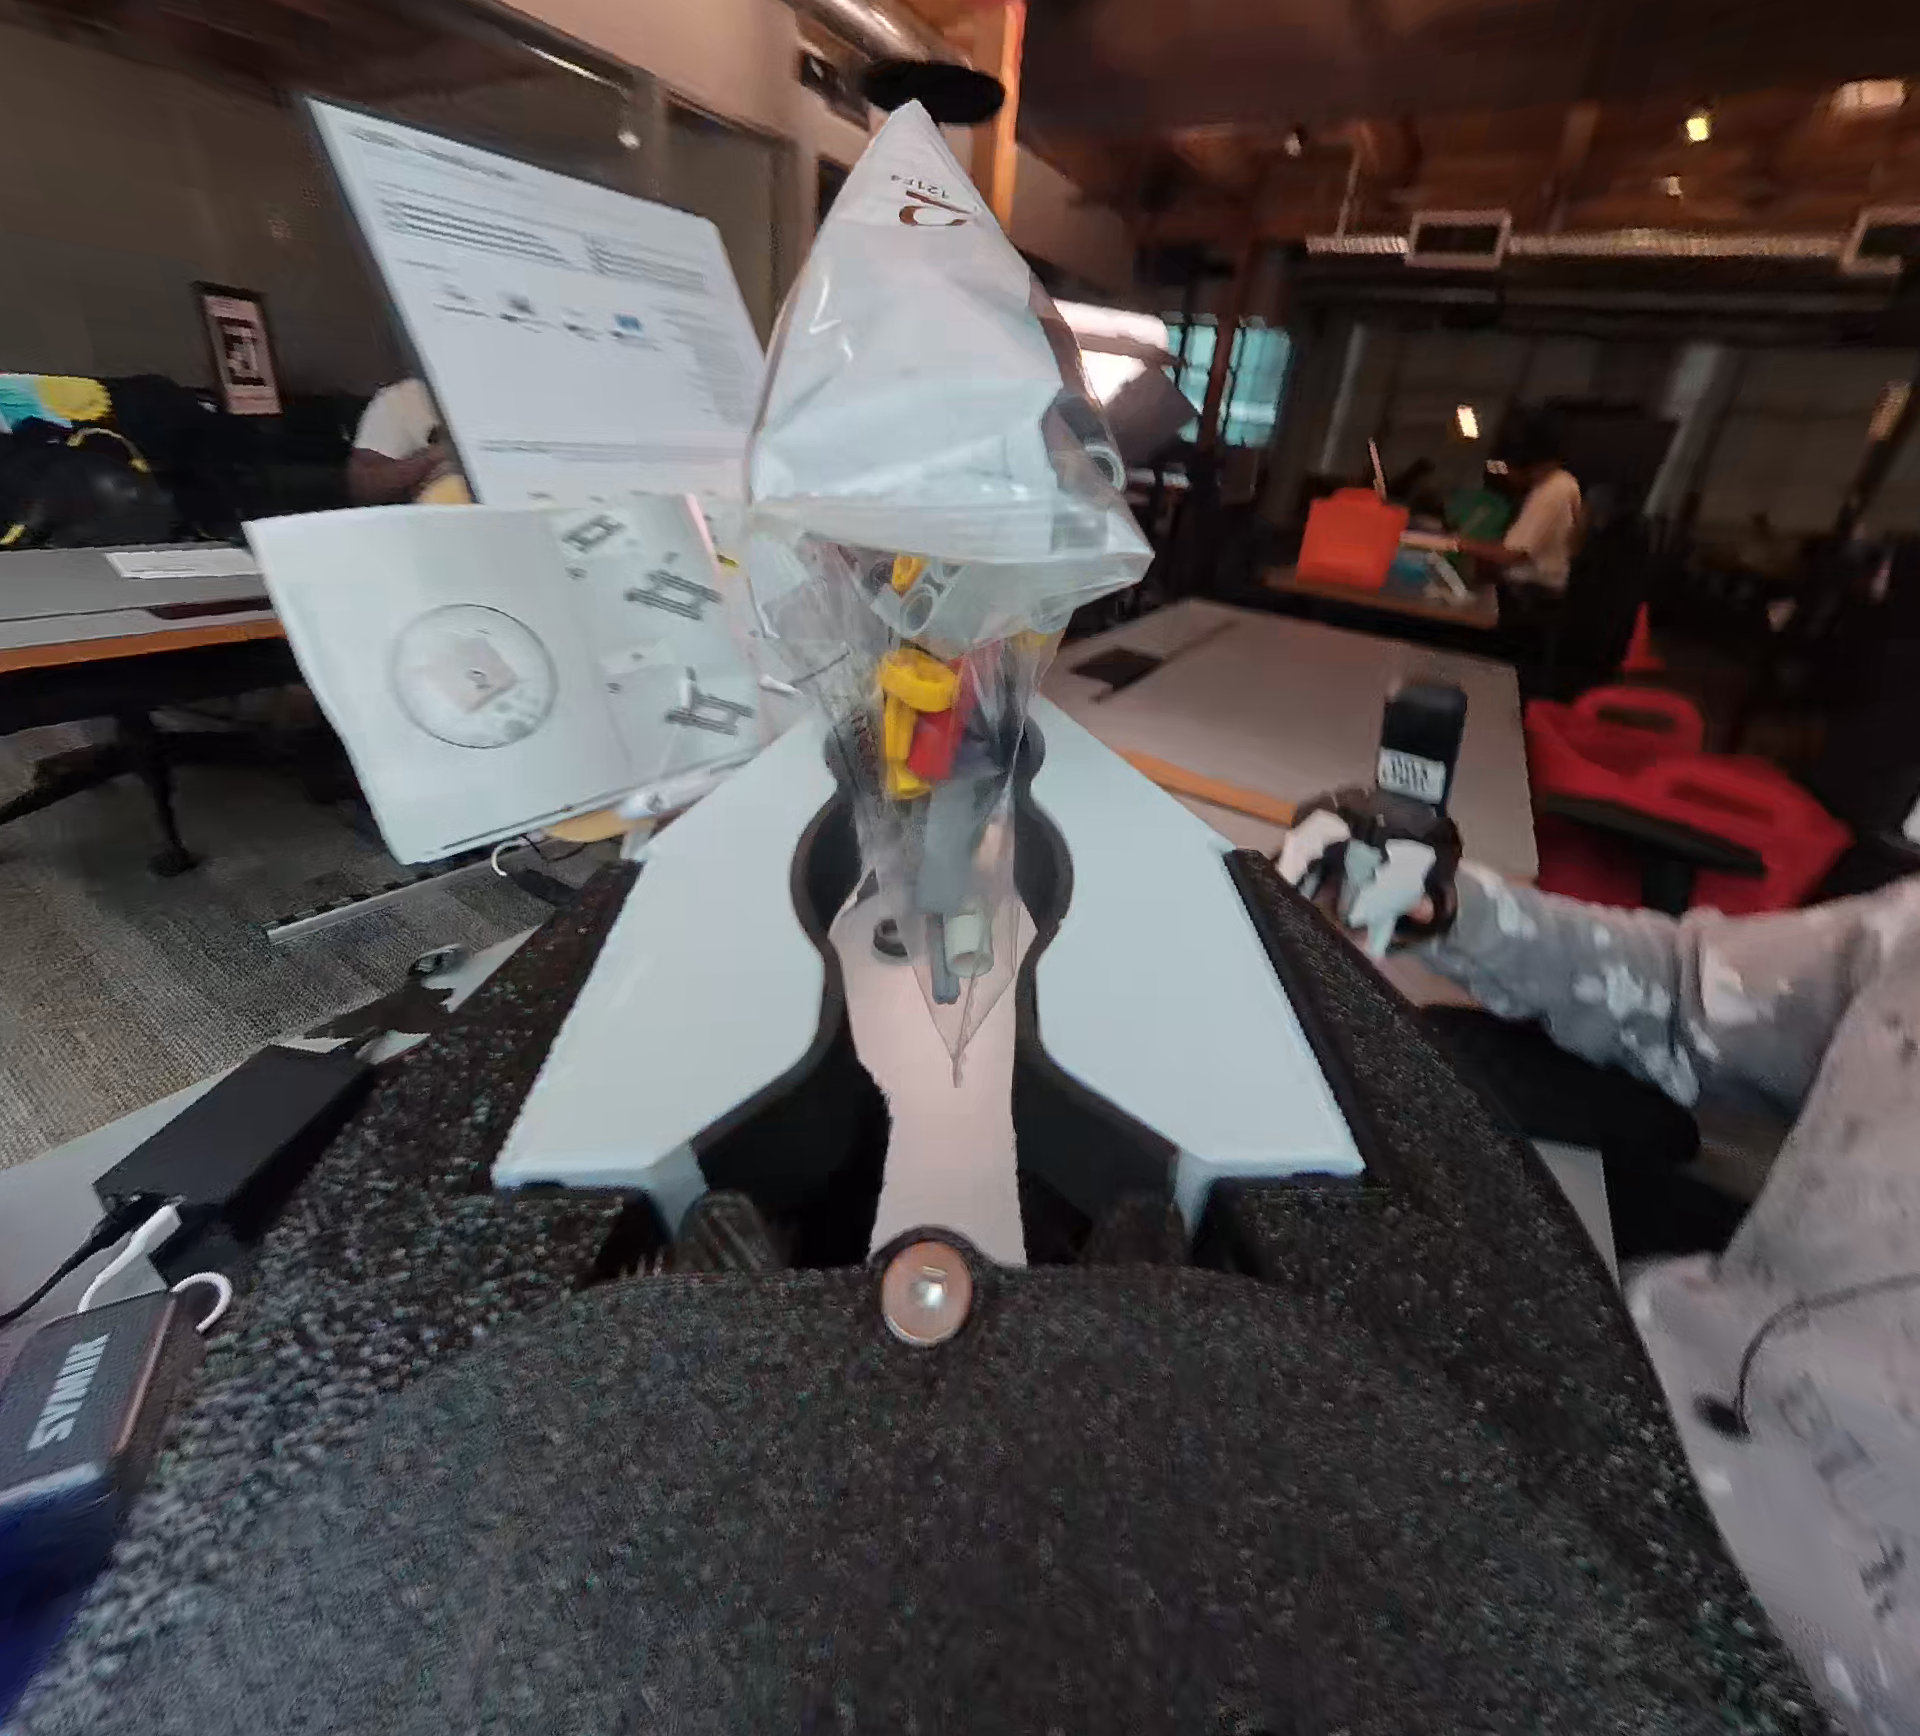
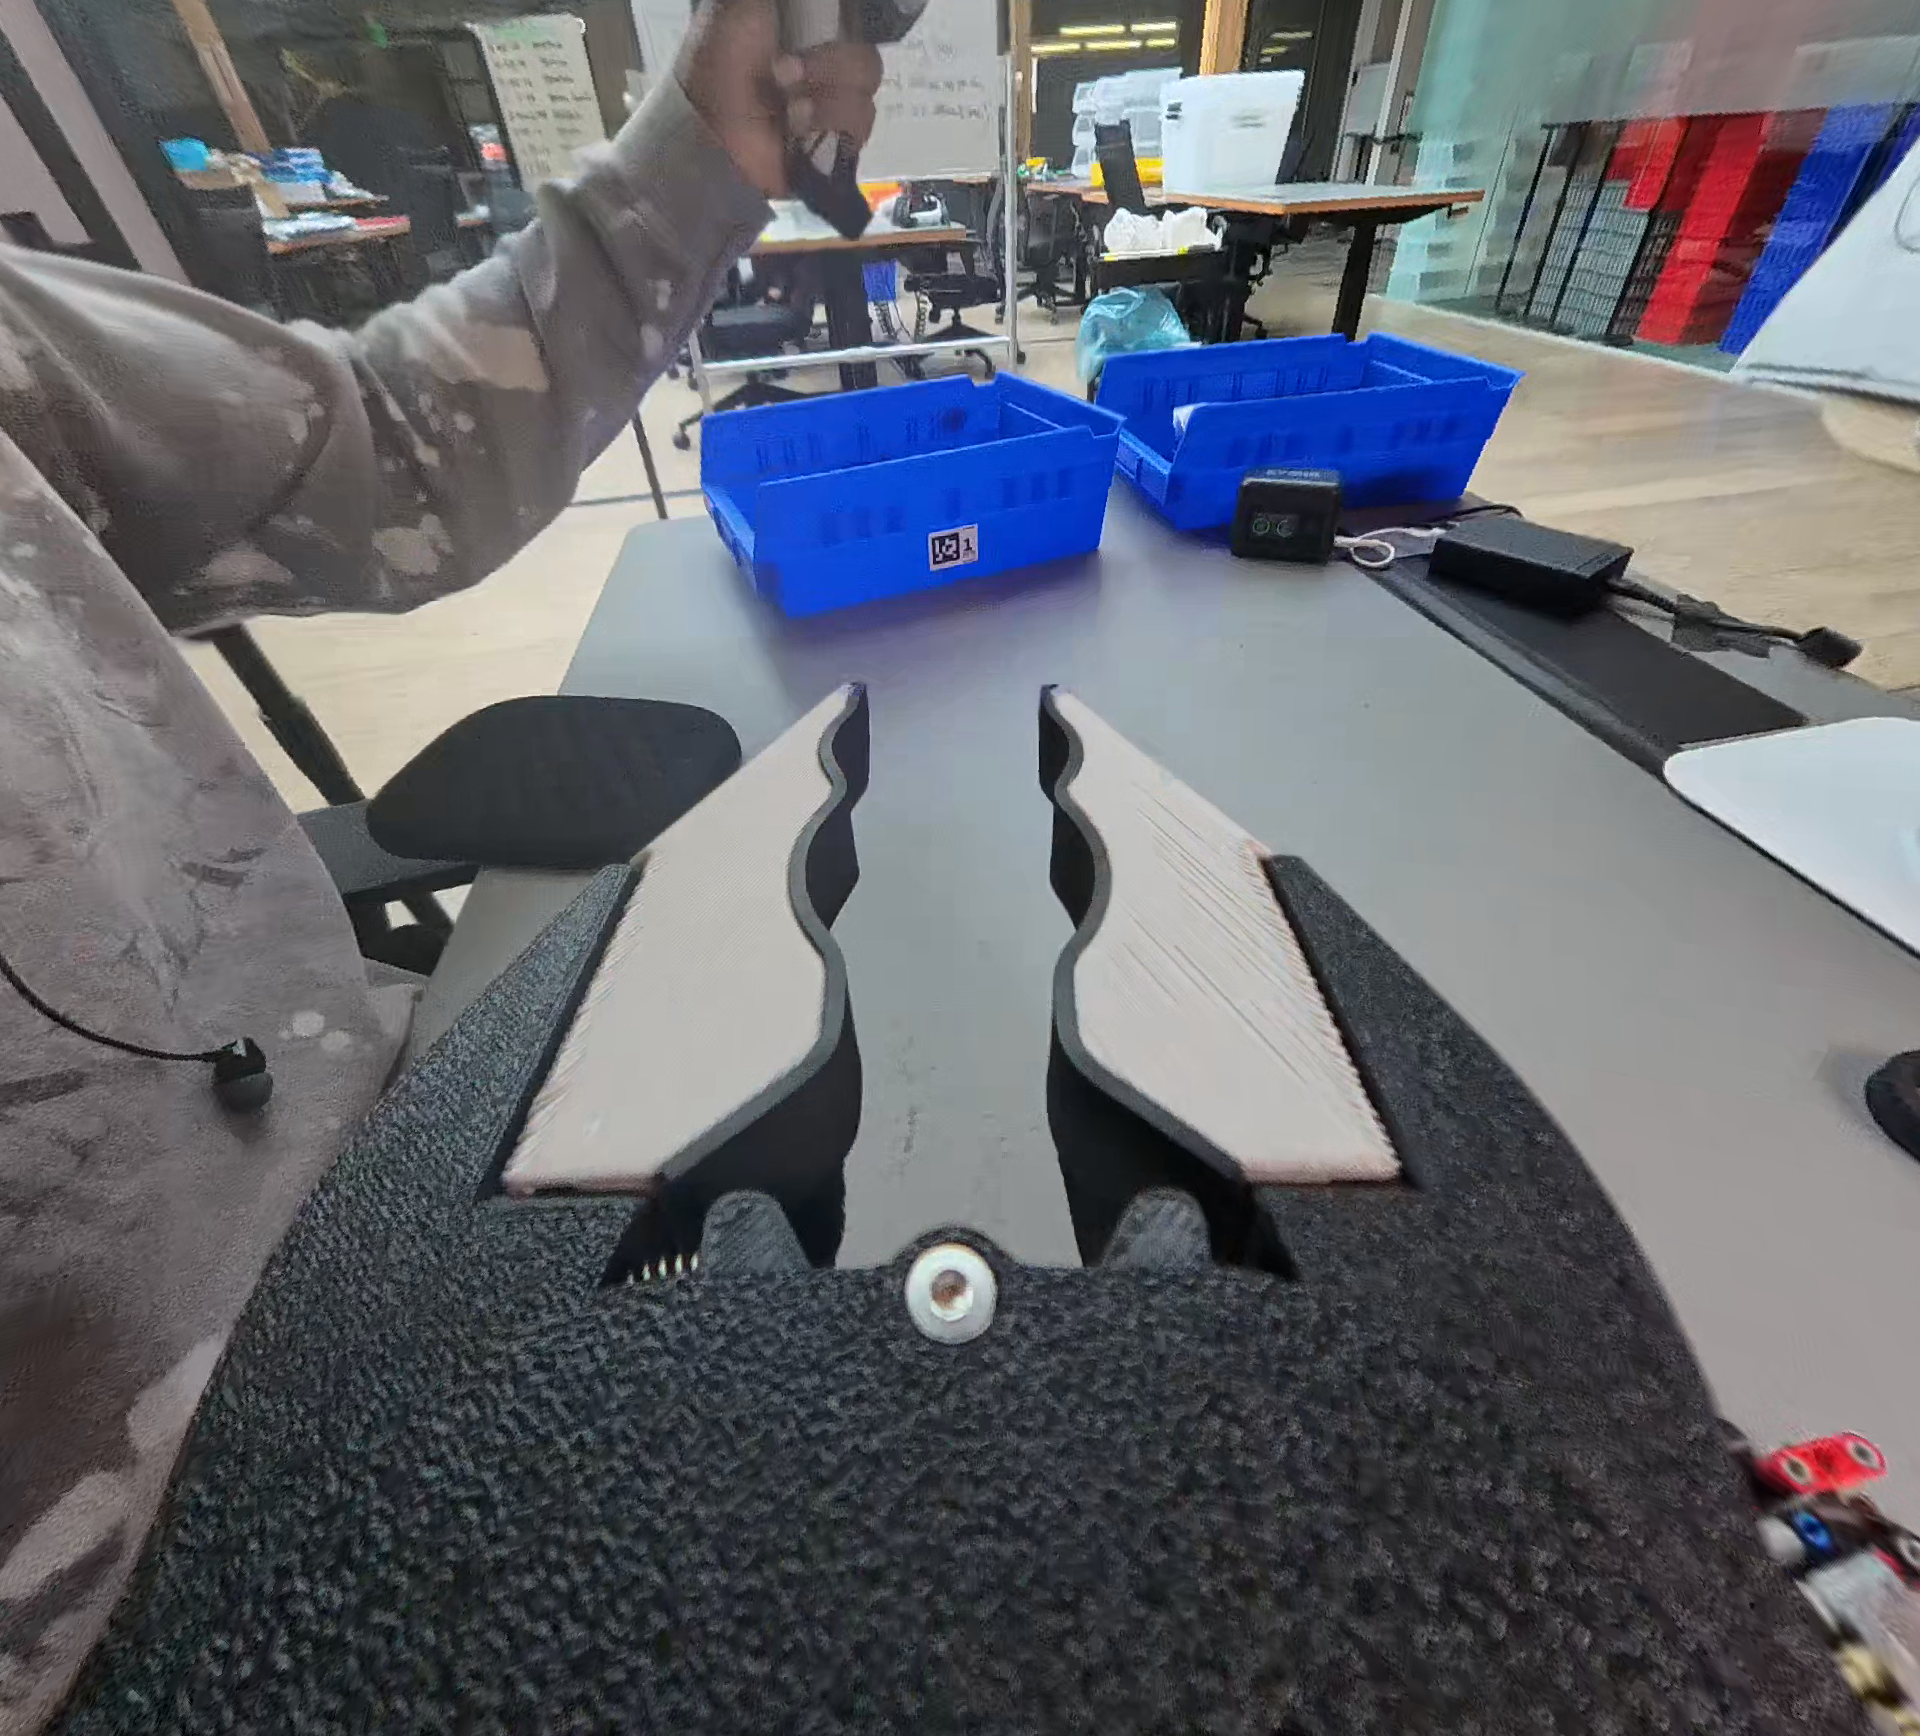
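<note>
Left tongs (image 1: 940,751) clamped on a clear plastic bag (image 1: 935,460) of small parts, gripping it at its narrowed lower part. Bag's long axis runs straight out along the fingers: the pointed bottom corner trails back between the fingers towards the tongs' body, and the wide puffed end stands beyond the tips. Yellow, red and grey pieces are bunched right at the pinch. An open booklet (image 1: 488,668) lies beyond and to the left of the bag; whether it touches the bag cannot be told.

Right tongs (image 2: 954,699) apart and holding nothing, hovering low over the grey worktop (image 2: 1351,751), which shows through the gap between the fingers.

Relative to the near blue bin (image 2: 904,491):
- it sits straight ahead of the right tongs, well apart from them
- a second blue bin (image 2: 1309,424) stands just beside it, on its right
- a small black box (image 2: 1285,516) and a black power brick (image 2: 1527,562) lie further right
- the left tongs, bag in them, are held high above and to its left, so the right tongs are nearer the bin.
</note>
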